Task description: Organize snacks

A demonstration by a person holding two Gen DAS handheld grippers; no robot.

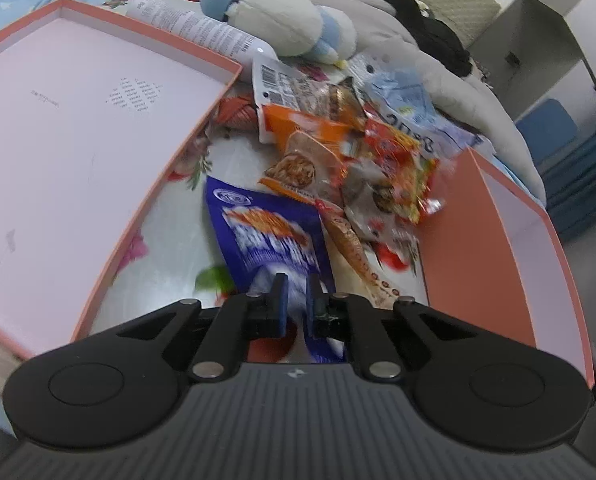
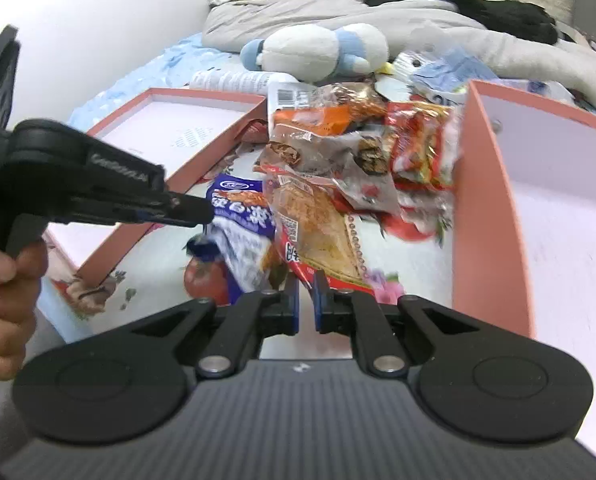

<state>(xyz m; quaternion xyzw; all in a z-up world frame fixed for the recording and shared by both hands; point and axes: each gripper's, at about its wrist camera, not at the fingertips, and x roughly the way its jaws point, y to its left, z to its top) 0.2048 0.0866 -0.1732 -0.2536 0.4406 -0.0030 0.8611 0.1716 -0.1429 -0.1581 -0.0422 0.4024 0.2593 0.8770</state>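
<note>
A pile of snack packets lies on the floral bedsheet between two pink box halves, and it also shows in the right wrist view. My left gripper is shut on the near end of a blue-purple snack bag; in the right wrist view the left gripper reaches in from the left and pinches that bag. My right gripper is shut on the bottom edge of a clear orange-red snack packet.
A shallow pink box lid lies at the left, and a deeper pink box at the right. A plush toy, a white tube and a grey quilt lie behind the pile.
</note>
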